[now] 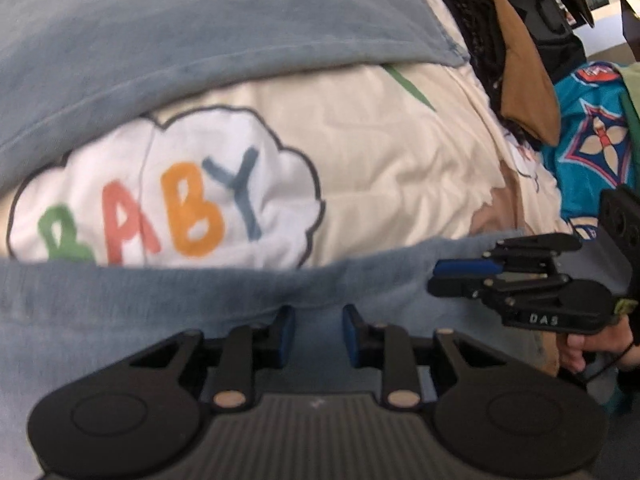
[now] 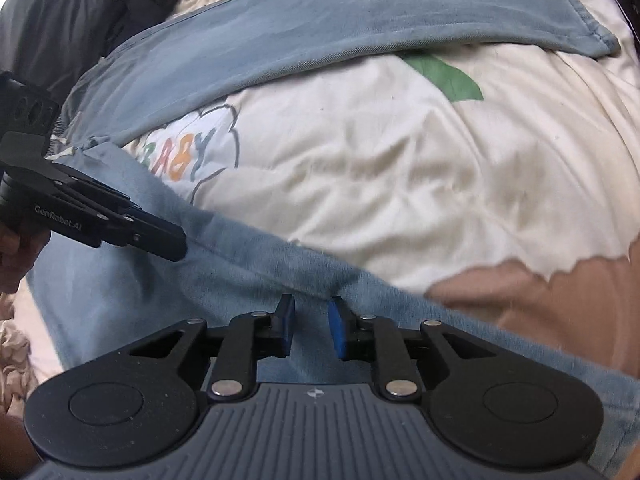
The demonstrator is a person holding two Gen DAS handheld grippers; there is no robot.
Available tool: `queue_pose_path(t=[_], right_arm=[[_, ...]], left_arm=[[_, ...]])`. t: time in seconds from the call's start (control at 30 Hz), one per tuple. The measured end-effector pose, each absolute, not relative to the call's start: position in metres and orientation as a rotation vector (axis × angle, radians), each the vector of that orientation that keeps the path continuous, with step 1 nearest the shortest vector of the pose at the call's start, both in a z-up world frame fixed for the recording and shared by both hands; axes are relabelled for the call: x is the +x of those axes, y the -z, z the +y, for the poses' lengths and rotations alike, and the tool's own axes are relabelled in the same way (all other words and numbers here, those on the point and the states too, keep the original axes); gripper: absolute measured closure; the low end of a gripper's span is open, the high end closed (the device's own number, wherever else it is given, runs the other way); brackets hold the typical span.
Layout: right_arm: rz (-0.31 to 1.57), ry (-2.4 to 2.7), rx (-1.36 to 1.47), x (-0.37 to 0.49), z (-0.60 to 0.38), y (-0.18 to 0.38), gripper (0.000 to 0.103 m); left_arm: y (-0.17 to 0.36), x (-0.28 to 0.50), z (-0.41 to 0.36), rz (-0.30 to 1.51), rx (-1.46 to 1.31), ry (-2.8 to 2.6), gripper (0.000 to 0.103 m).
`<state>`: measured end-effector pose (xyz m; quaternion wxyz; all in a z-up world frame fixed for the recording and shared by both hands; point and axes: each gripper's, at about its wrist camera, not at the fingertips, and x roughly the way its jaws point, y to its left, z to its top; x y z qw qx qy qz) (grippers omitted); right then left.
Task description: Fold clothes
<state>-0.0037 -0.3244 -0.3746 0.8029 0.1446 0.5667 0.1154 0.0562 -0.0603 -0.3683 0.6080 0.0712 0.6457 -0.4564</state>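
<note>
Black arms of the left tool [image 1: 318, 330] fill the bottom of its own view, and its two blue pads stand a little apart over the blue cloth, with nothing pinched between them that I can see. That cloth is a pair of light blue jeans [image 1: 168, 52] lying spread on a bed. One leg runs across the top of the view and the other leg runs across the bottom, so the bedcover shows in the gap between them. The picture is blurry, and the tool's wide body hides the cloth right under it. The right tool [image 2: 311, 326] looks the same in its own view: its pads are a bit apart over the near leg, right at its edge, and I cannot tell if they touch it. The cream bedcover [image 2: 360, 152] has a white cloud [image 1: 168, 188] with the word BABY in green, pink, orange and blue letters, plus a green shape [image 2: 444, 74] partly tucked under the far leg. A brown patch [image 2: 540, 296] sits on the cover at the right. Past the jeans lie a brown garment [image 1: 520, 64] and a bright teal patterned cloth [image 1: 592, 136], both cut off by the edge. A hand [image 1: 588, 346] holding the right tool peeks in at the side.
</note>
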Motion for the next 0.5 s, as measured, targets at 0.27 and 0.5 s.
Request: queue_pose_path(t=[0.27,0.5], right_arm=[[1.182,-0.209,0.313,0.015,-0.329,0.373,0.090],[1.161,-0.265,0.306,0.007,-0.331,0.357,0.086]], left_arm=[[0.373,0.065,-0.059,1.468,0.193,1.039,0.100],[0.349,0.066,-0.054,1.424,0.118,1.085,0.097]])
